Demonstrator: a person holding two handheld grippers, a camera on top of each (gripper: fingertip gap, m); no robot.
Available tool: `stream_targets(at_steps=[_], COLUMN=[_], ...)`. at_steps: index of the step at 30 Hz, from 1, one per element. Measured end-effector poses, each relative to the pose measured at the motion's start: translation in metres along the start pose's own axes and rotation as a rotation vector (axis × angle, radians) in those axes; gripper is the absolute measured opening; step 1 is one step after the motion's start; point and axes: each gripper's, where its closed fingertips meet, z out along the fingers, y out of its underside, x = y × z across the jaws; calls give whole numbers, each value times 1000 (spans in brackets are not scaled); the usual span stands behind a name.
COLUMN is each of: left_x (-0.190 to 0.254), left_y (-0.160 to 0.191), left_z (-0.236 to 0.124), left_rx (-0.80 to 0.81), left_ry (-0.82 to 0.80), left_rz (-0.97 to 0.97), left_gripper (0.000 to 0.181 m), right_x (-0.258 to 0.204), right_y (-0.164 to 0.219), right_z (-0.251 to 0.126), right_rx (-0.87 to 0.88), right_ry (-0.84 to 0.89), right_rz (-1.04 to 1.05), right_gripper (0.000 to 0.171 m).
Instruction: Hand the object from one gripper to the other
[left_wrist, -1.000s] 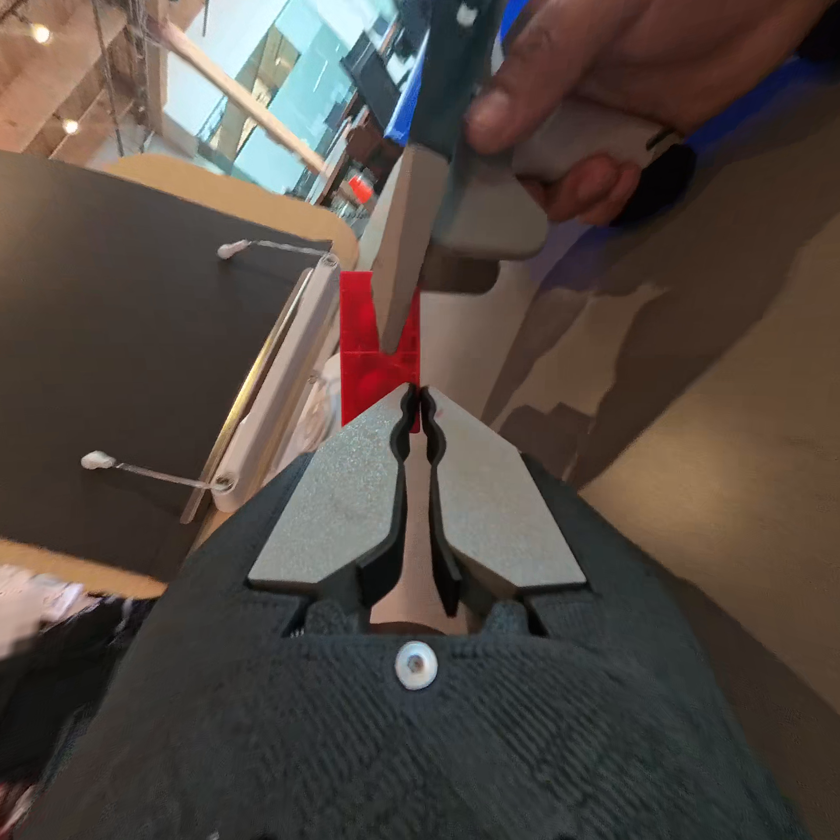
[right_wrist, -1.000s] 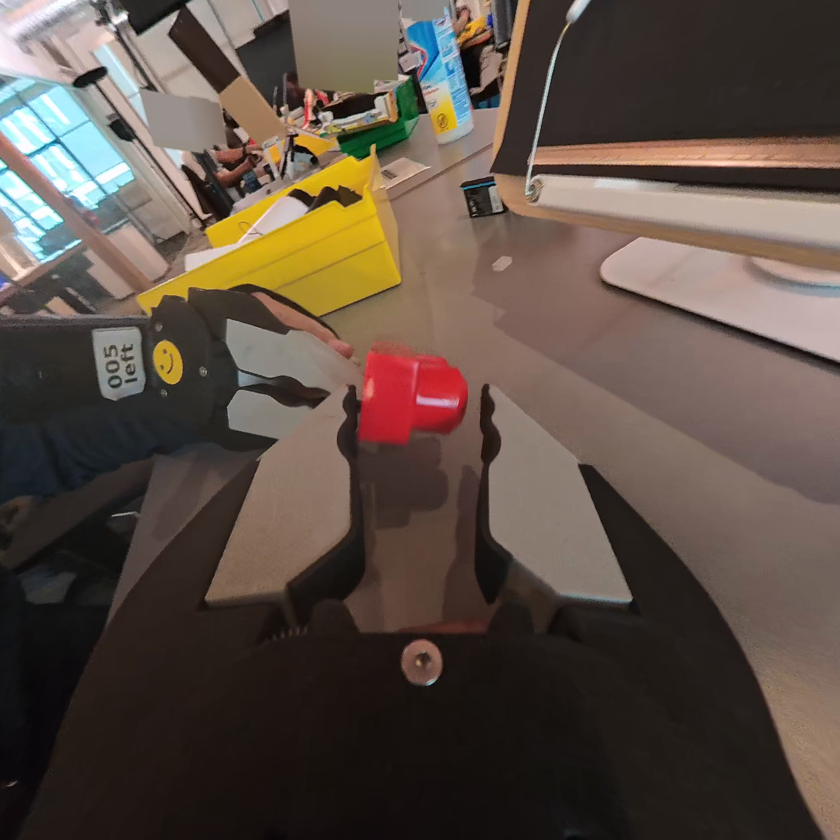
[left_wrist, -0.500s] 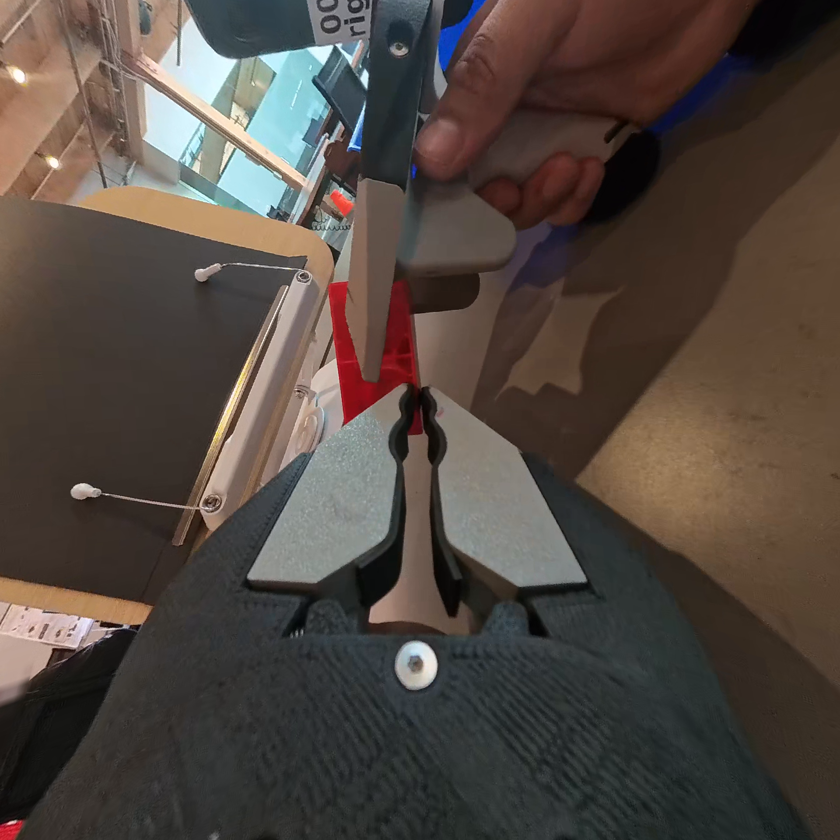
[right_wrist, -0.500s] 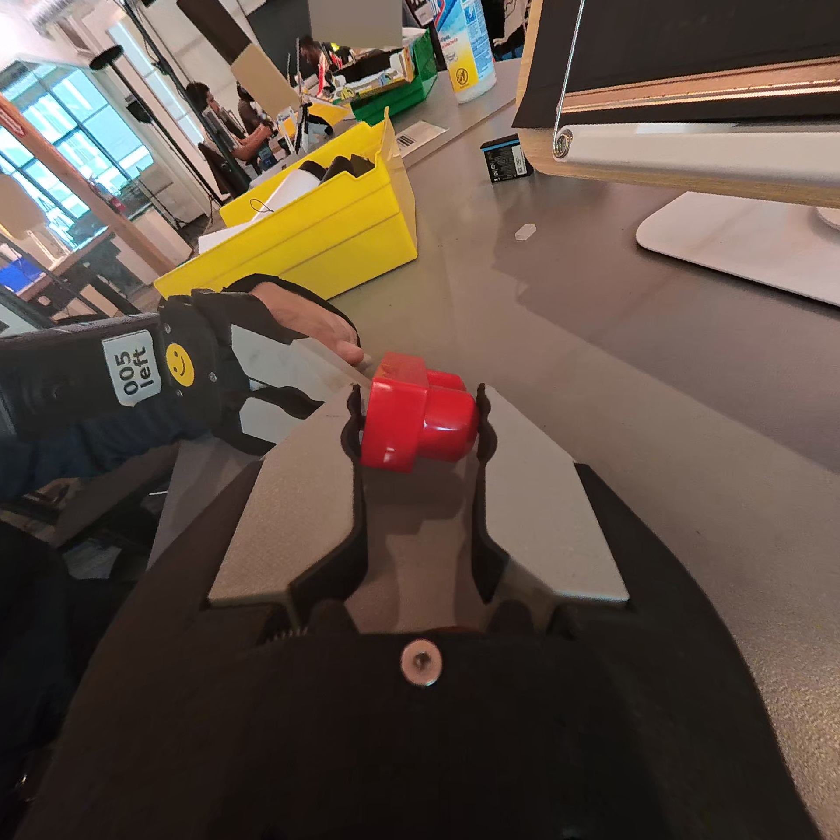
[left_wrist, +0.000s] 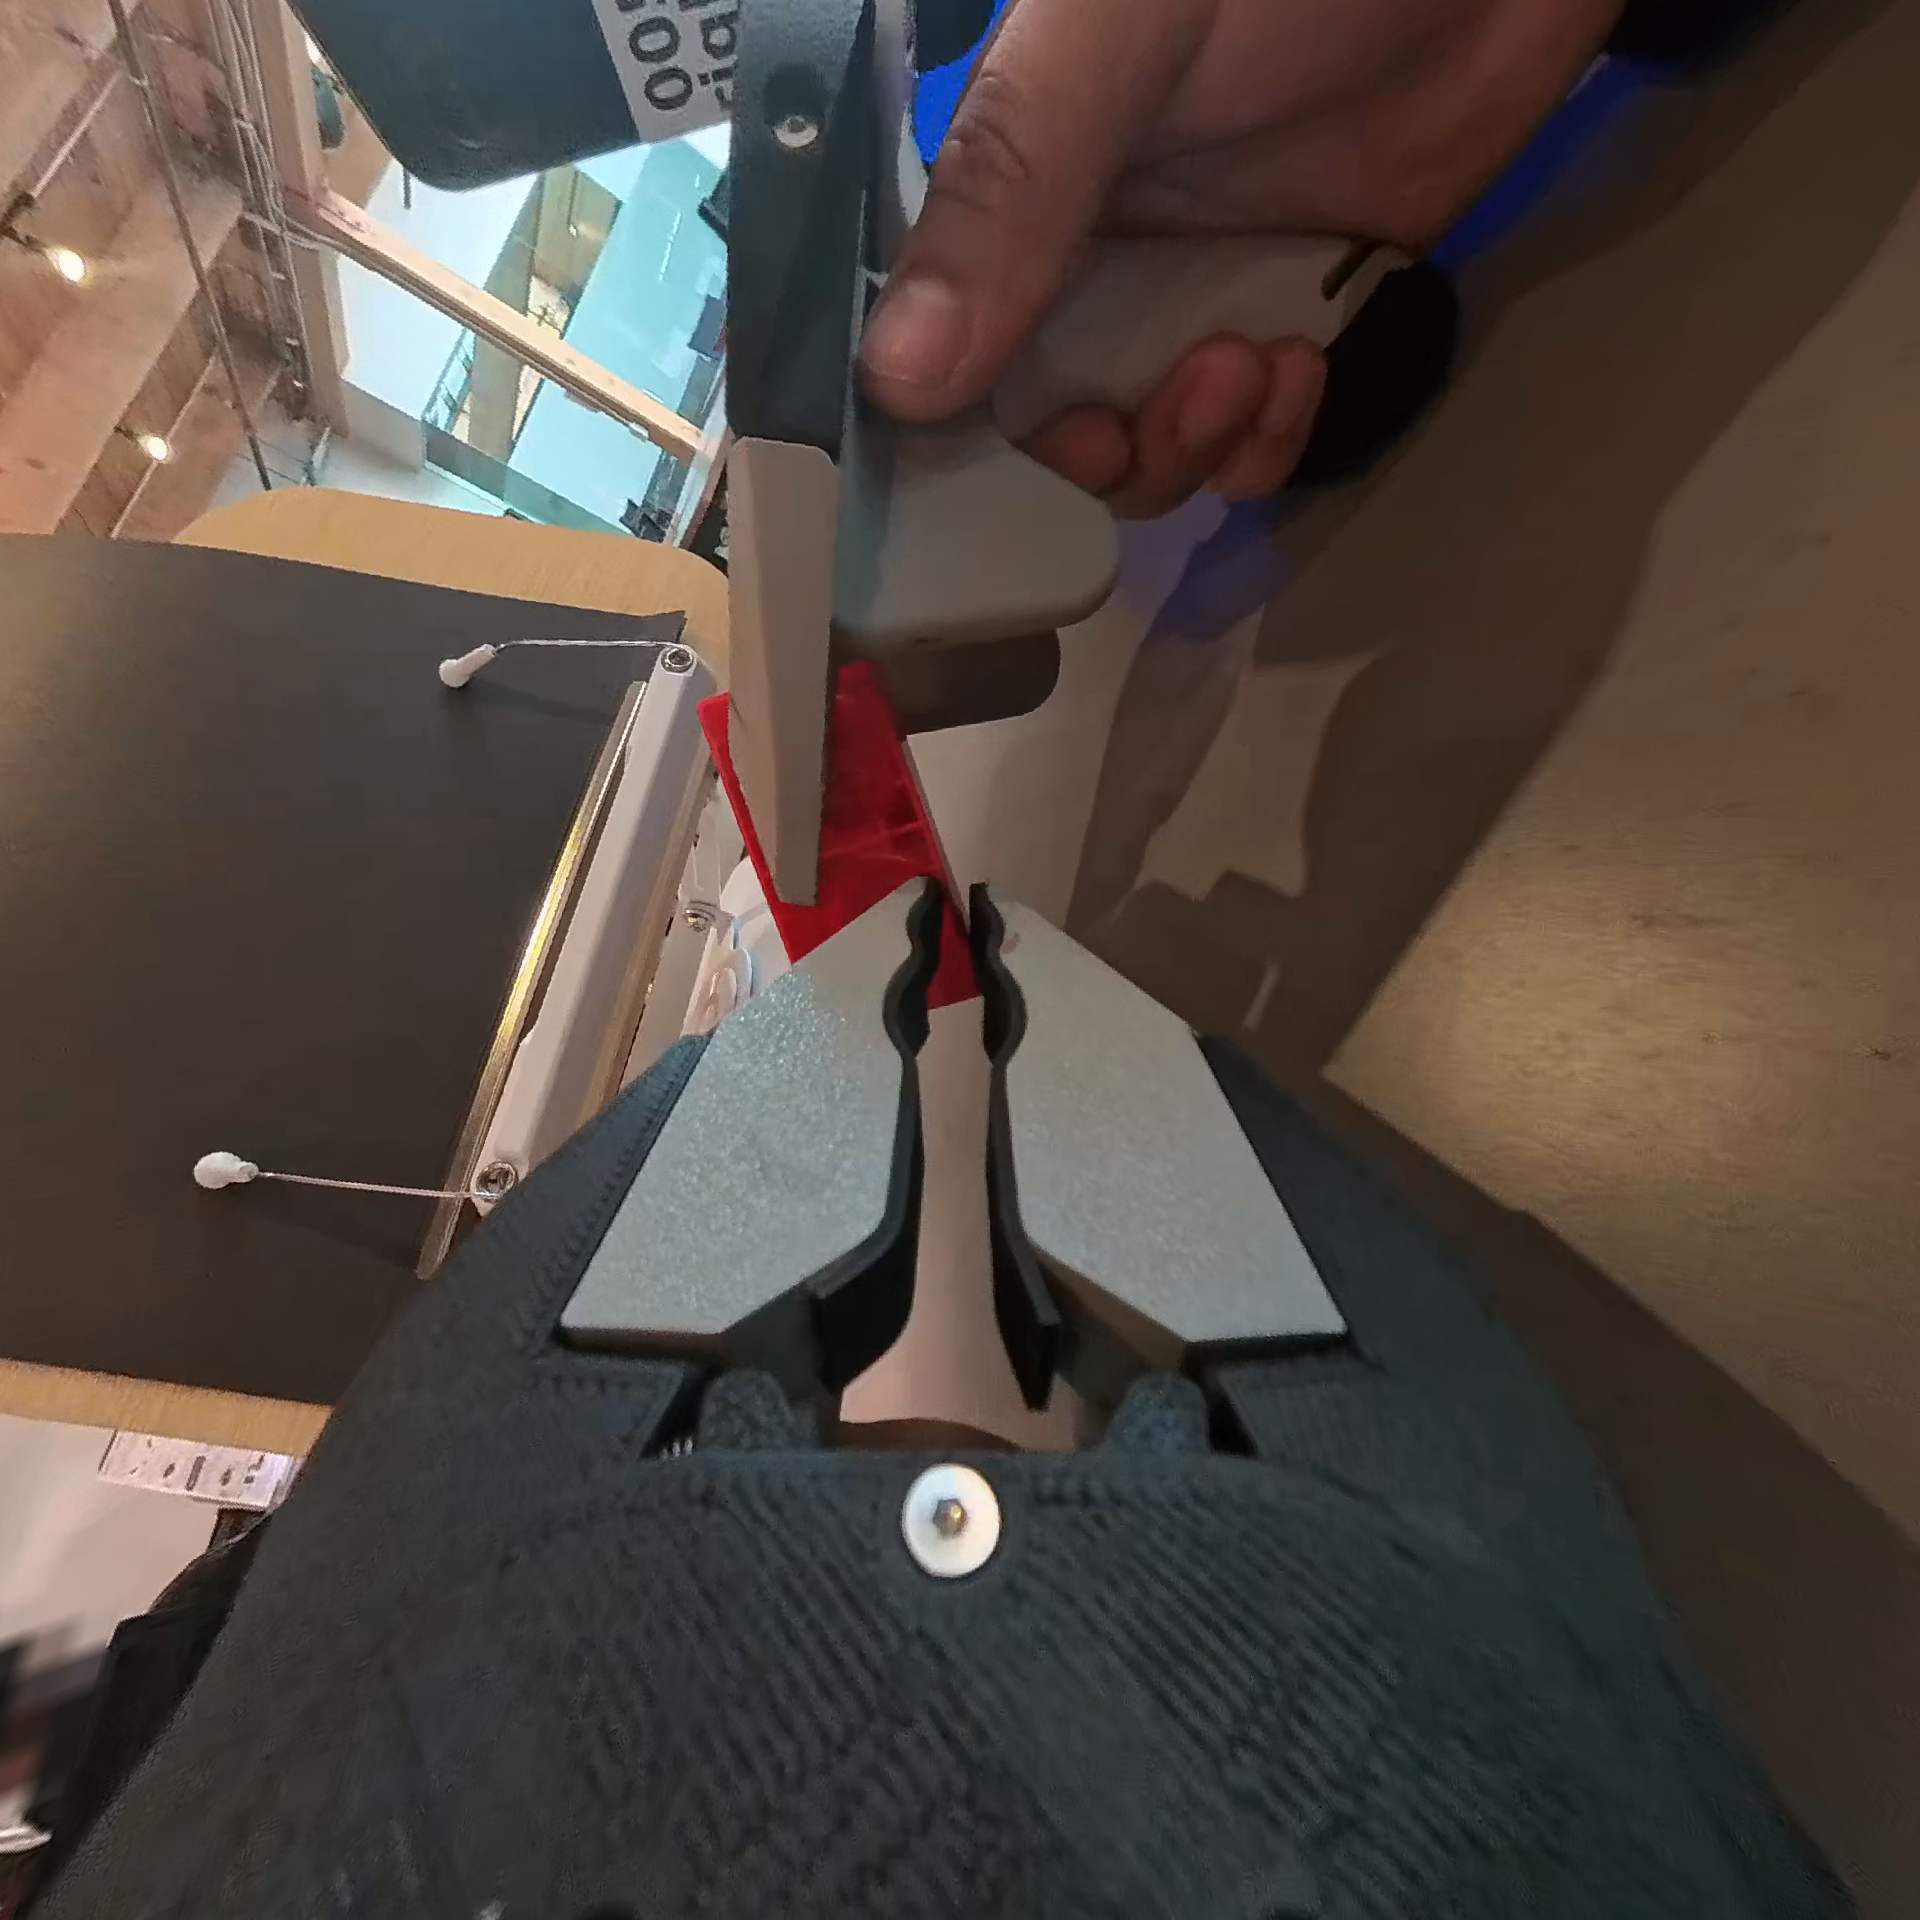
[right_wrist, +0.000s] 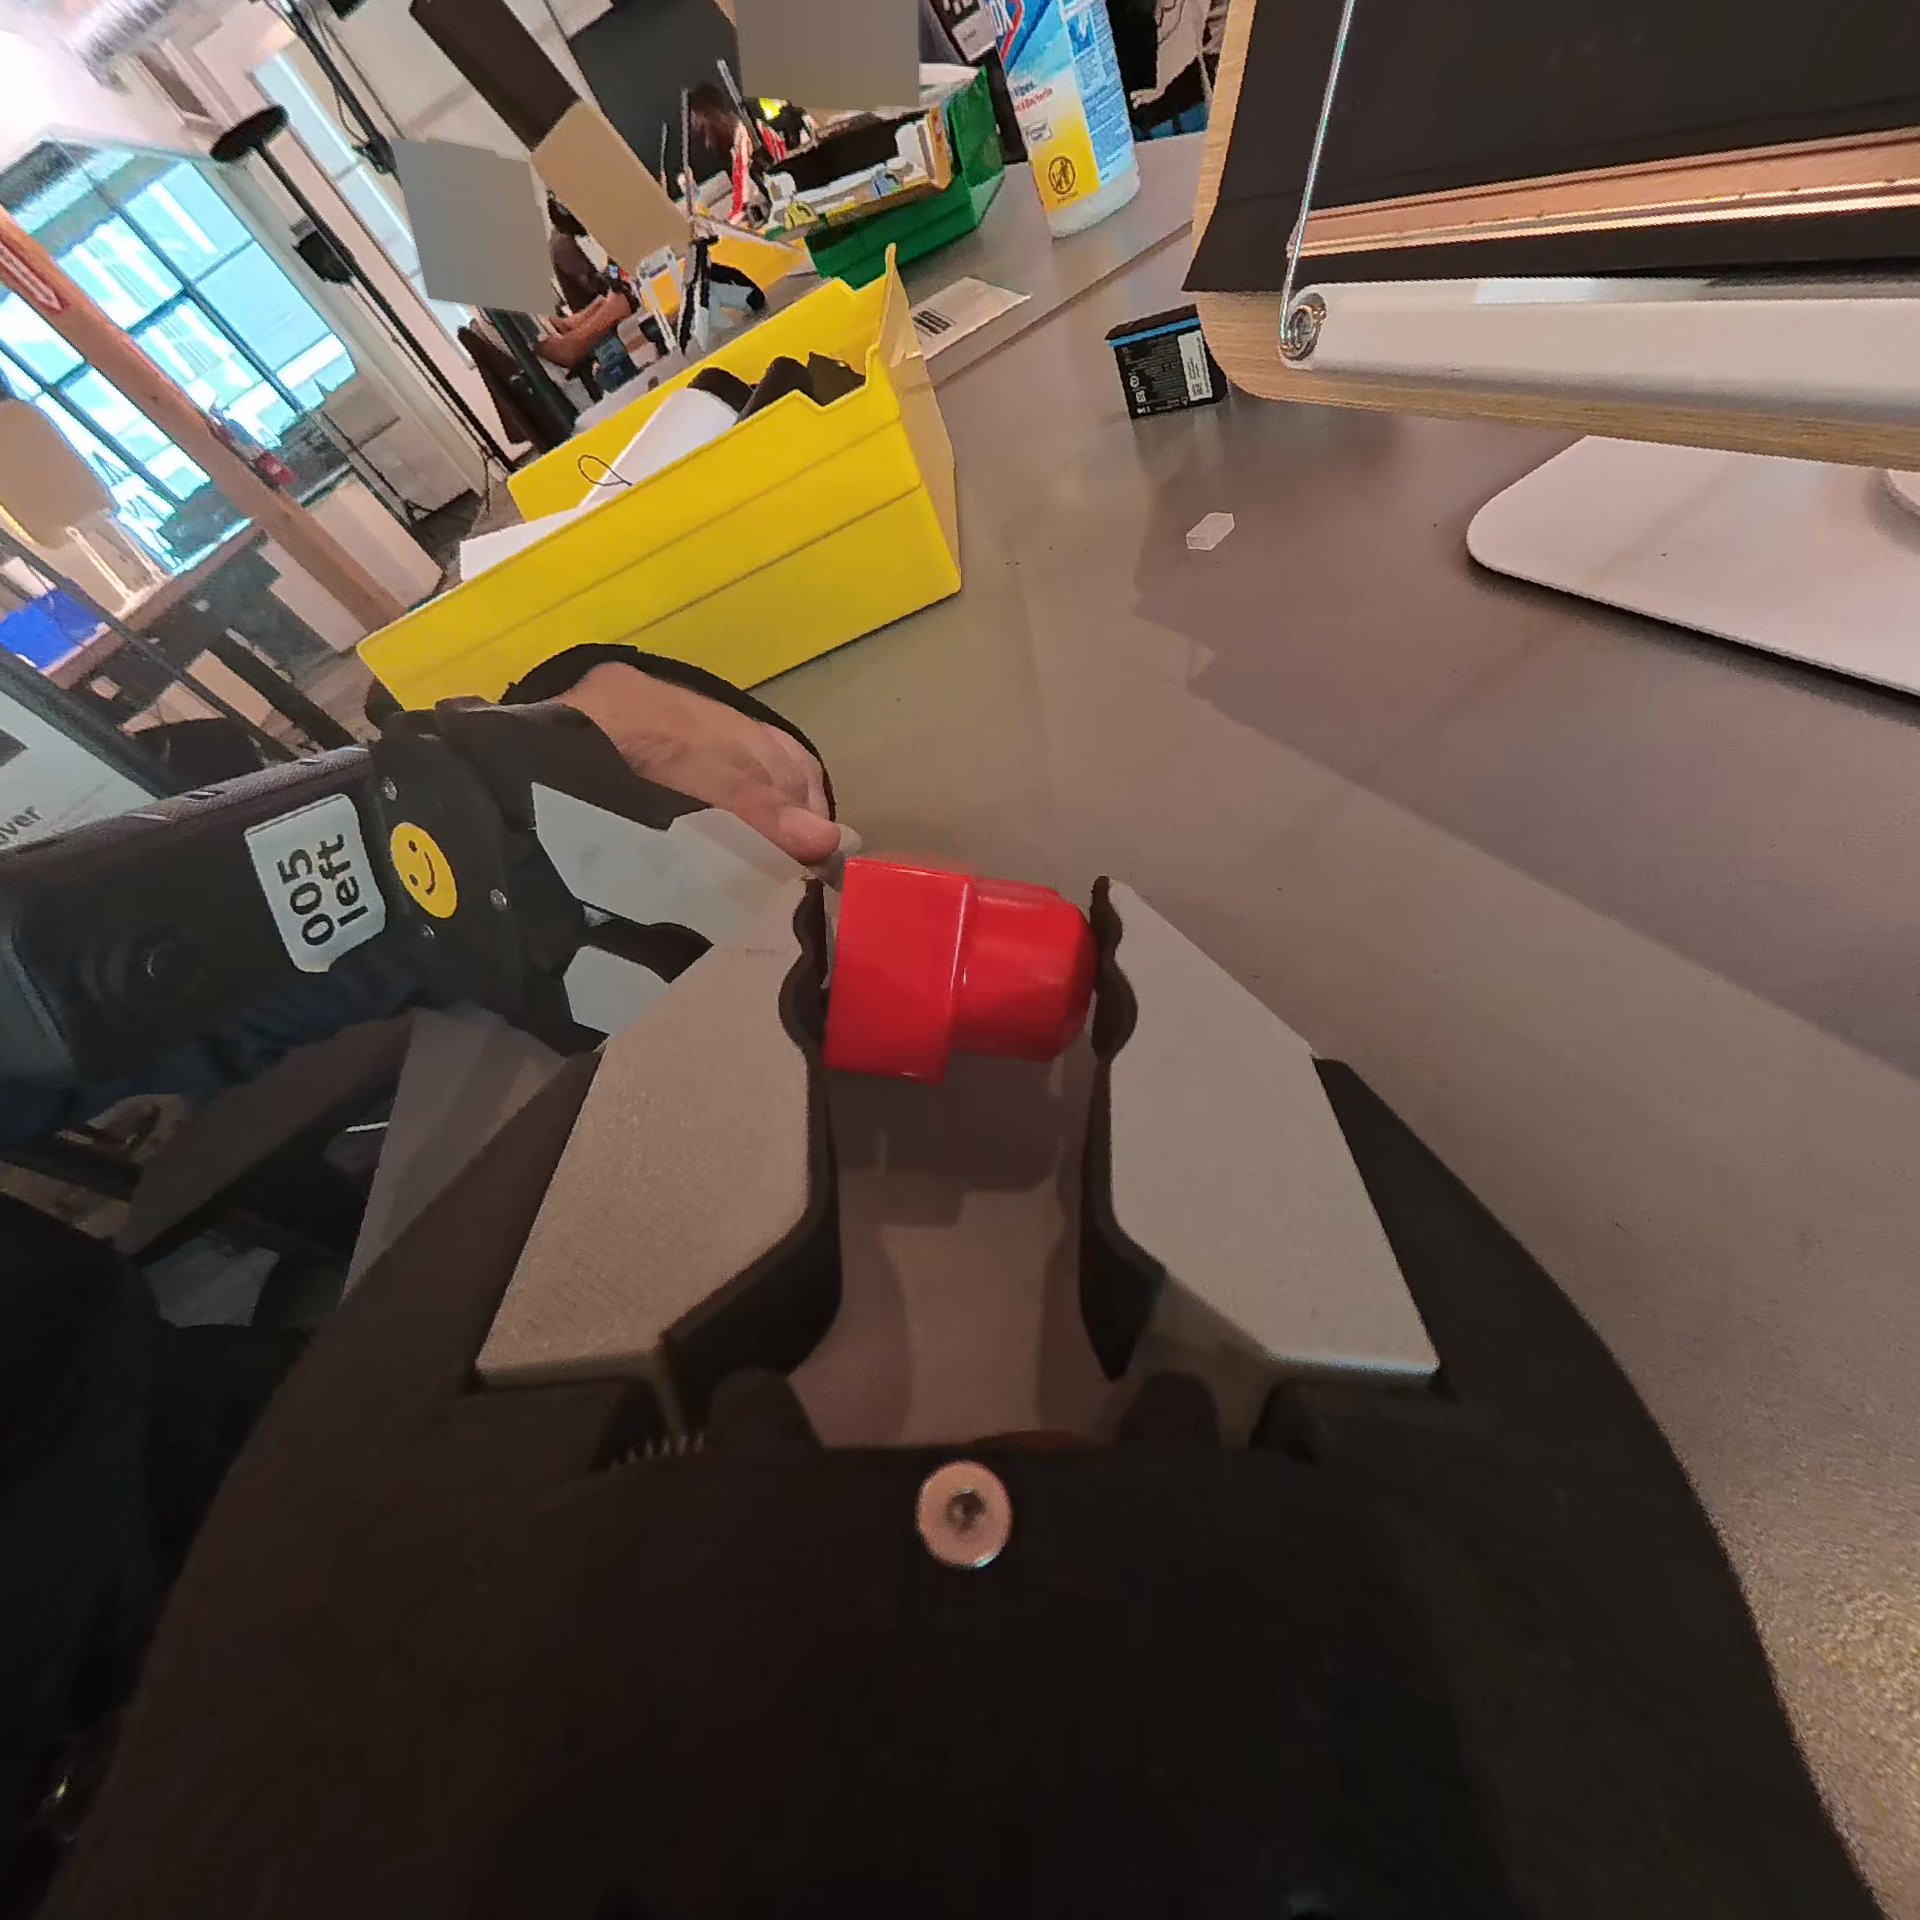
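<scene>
A red plastic cap (right_wrist: 956, 977) with a square flange and rounded dome hangs above the grey table (right_wrist: 1507, 987). My right gripper (right_wrist: 954, 904) is shut on it, one finger against the flange and one against the dome. My left gripper (left_wrist: 951, 914) is nearly closed, its tips pinching the thin edge of the cap (left_wrist: 878, 831), whose hollow ribbed side faces this camera. In the left wrist view the right gripper's fingers (left_wrist: 779, 675) reach down over the cap, held by a hand (left_wrist: 1195, 156). In the right wrist view the left gripper (right_wrist: 821, 873) reaches in from the left.
A yellow bin (right_wrist: 727, 561) with loose items stands behind the left gripper. A black board with a wooden edge (right_wrist: 1558, 104) and a white stand base (right_wrist: 1704, 561) stand at the right. A small black box (right_wrist: 1164, 364) and a wipes canister (right_wrist: 1070, 114) sit farther back. My two grippers' fingertips are within a few centimetres of each other.
My right gripper has moved in around the red cap and closed from open until both fingers touch it. My left gripper has kept hold of the cap's edge, which has tilted slightly.
</scene>
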Motion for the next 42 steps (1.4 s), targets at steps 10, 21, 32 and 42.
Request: stream_targets(at_steps=[10, 21, 32, 42], left_x=[0, 1, -11, -30], left_y=[0, -1, -4, 4], left_z=[-1, -1, -4, -6], left_rx=[-3, 2, 23, 30], left_ry=[-7, -8, -50, -75], left_rz=[24, 21, -37, -257], left_gripper=[2, 2, 2, 9], right_x=[0, -1, 0, 19], right_y=[0, 0, -14, -27], right_z=[0, 0, -9, -25], right_rx=[-1, -1, 62, 121], right_ry=[1, 7, 43, 180], right_rz=[-2, -13, -57, -93], right_gripper=[48, 47, 47, 46])
